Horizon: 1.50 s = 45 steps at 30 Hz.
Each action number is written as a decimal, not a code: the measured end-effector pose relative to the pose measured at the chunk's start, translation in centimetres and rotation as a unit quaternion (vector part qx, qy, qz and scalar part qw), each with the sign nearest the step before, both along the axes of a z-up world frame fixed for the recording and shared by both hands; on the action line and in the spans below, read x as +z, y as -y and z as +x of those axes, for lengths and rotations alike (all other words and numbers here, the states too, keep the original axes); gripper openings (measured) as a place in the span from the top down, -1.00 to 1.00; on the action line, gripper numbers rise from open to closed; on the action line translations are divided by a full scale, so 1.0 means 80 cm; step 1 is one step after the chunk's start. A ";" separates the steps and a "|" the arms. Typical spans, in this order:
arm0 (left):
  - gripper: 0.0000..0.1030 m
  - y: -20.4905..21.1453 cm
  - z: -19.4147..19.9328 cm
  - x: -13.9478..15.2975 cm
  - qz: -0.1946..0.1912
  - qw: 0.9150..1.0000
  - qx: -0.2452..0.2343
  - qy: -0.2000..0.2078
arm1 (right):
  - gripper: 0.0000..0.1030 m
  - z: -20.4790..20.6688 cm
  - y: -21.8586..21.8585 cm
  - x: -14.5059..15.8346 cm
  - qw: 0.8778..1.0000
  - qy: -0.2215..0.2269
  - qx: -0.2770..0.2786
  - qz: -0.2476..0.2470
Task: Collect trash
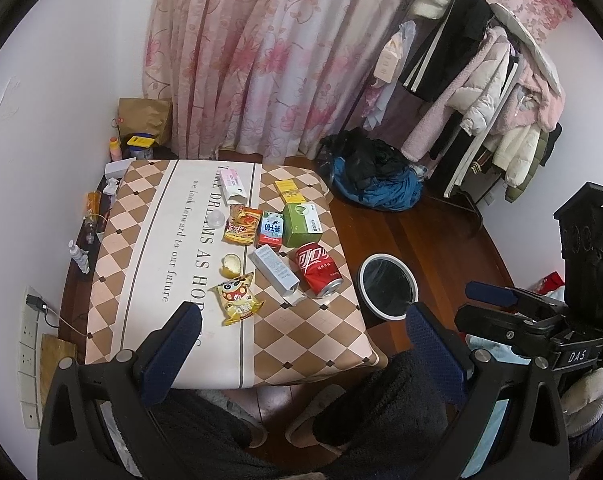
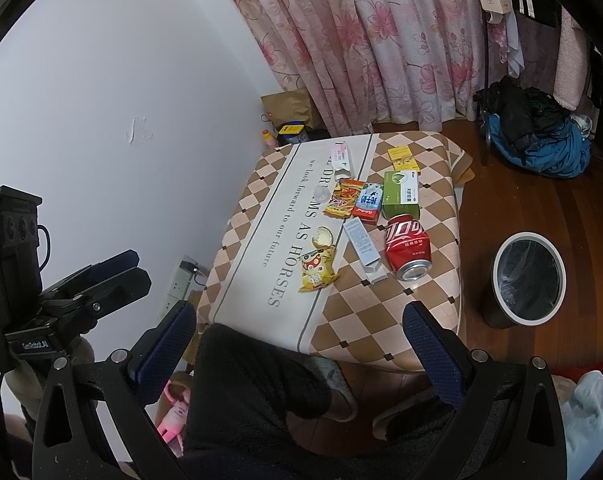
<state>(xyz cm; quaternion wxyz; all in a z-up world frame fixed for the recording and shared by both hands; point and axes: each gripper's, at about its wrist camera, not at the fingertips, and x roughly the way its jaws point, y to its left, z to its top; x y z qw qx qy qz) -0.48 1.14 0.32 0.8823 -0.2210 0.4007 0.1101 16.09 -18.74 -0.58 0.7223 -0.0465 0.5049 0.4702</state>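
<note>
Room: white walls, pink floral curtain (image 1: pixel 261 60), loaded clothes rack (image 1: pixel 481 92), dark red wood floor (image 2: pixel 521 208).

Worktop: low worktop under a brown-and-cream diamond-check cloth (image 1: pixel 301 336) with printed lettering.

Bin: round dark waste bin with white rim (image 2: pixel 528 279), on the floor just beside the worktop's right edge; black liner, looks empty as far as visible.

Trash, all still on the worktop, clustered right of centre: green cardboard box (image 1: pixel 301 224), crushed red cola can (image 2: pixel 408 249) lying on its side near the bin-side edge, long white-blue carton (image 1: pixel 275 270), yellow snack wrapper (image 1: pixel 237 298) nearest the person, red-yellow snack packet (image 1: pixel 241 224), small yellow box (image 1: pixel 287 190).

Grippers: left gripper (image 1: pixel 301 344) and right gripper (image 2: pixel 305 344) both spread wide, empty, held above the near edge.

Judgement: nothing collected yet. Start with the can, right side, being closest to the bin; close across its dented middle, since the round wall may roll. Flat wrappers need a low pinch at a raised edge.
</note>
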 end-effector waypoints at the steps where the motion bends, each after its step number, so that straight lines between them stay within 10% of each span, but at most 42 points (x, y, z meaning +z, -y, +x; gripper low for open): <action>1: -1.00 0.000 0.000 0.000 0.000 1.000 0.000 0.000 | -1.00 0.000 0.000 0.000 1.000 0.000 0.000 0.000; 45: -1.00 0.006 0.003 0.003 0.001 1.000 -0.003 0.003 | -1.00 -0.004 -0.003 -0.002 1.000 0.002 0.001 -0.005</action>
